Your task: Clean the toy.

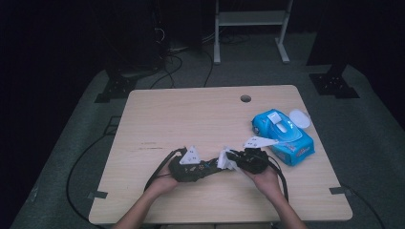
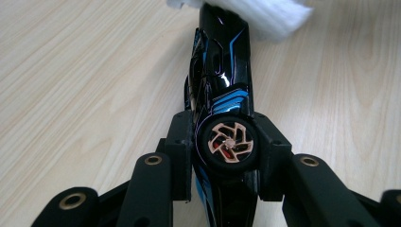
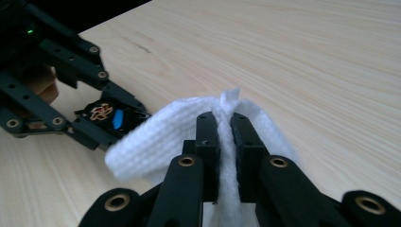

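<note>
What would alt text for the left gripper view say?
A tool grips a glossy black toy car with blue stripes, its jaws shut on either side of a copper-spoked wheel. A white wipe rests against the car's far end, above a pale wooden table.

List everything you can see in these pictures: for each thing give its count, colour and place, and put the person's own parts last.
Toy car: one, glossy black with blue stripes and a copper-coloured wheel, clamped between the left gripper's jaws above the table.
Wipe: one, white, pinched in the right gripper, its free end draped at the car's front.
Wipes pack: one, blue with its white lid open, at the table's right side.
Table: one, light wood, with a round hole near the far edge.
Left gripper: one, black, near the front edge, left of centre.
Right gripper: one, black, beside the pack.
Hands: two, at the bottom, each holding a gripper.
</note>
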### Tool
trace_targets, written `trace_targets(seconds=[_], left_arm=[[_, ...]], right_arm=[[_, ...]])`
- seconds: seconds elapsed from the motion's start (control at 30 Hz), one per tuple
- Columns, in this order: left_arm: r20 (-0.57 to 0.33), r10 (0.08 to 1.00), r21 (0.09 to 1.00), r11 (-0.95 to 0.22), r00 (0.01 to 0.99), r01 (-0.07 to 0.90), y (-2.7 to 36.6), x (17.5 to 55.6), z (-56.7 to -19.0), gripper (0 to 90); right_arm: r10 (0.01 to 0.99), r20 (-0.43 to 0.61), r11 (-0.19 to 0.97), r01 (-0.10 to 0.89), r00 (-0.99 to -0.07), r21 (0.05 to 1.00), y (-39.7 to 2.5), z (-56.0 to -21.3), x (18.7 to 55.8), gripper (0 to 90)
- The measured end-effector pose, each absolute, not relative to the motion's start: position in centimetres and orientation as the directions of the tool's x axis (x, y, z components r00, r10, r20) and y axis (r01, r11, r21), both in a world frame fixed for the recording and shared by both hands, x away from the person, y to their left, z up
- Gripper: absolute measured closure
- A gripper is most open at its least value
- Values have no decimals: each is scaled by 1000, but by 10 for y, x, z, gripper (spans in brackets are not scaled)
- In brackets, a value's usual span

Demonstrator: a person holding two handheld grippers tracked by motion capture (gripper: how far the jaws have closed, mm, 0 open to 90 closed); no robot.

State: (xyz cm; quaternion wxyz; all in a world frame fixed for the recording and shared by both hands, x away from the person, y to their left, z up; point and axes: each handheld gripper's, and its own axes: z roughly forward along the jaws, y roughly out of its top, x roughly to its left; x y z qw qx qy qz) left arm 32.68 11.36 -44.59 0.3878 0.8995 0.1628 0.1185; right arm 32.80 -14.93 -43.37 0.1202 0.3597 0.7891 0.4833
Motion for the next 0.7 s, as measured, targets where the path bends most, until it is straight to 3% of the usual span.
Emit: trace_targets(seconds=[0.17,0.4,0.7], left_arm=[[73,390,743,-636,918,211,130,323,-447,646],[65,413,742,-629,908,233,164,316,-446,646],[40,396,727,-641,917,245,160,321,-444,580]], right_arm=[[628,149,312,423,-764,851,-129,-435,324,827],[645,176,286,449,-743,846,-129,-437,330,827],[562,188,303,412,-806,859,-98,-439,325,827]])
